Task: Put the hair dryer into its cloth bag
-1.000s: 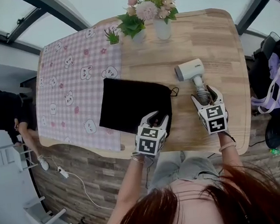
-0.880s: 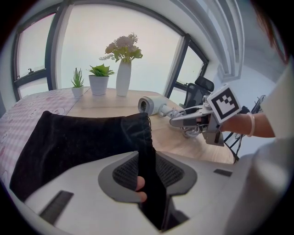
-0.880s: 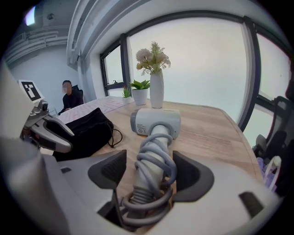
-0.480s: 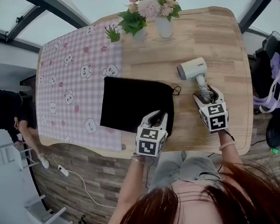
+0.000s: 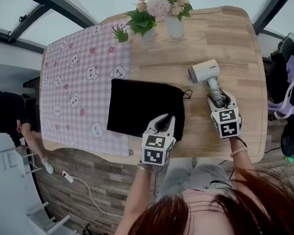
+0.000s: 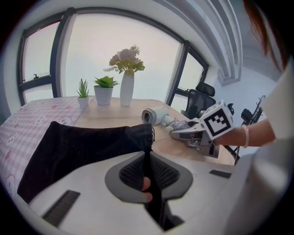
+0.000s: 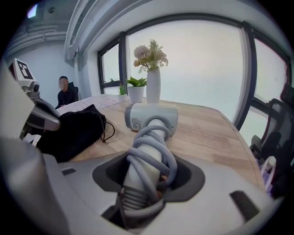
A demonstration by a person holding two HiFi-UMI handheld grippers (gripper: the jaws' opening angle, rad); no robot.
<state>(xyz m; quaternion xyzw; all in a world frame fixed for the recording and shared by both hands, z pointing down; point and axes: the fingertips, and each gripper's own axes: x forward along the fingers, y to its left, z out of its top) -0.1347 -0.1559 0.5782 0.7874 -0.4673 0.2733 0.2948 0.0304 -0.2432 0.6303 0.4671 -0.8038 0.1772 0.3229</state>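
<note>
left tongs (image 6: 146,158) just closed, pinching bag (image 5: 141,107) edge at lower centre; right tongs (image 7: 149,172) just closing onto cord-wrapped dryer (image 5: 204,71) handle, right of bag

There is one table (image 5: 233,44), one pink cloth (image 5: 76,80), one black bag (image 5: 141,107), one hair dryer (image 5: 204,71) and one vase (image 5: 174,28) of flowers. There are two pot plants, a spiky plant (image 5: 121,35) and a leafy plant (image 5: 143,26). There are two grippers, the left gripper (image 5: 165,120) and the right gripper (image 5: 221,98). One person (image 5: 5,117) is at the side.
</note>
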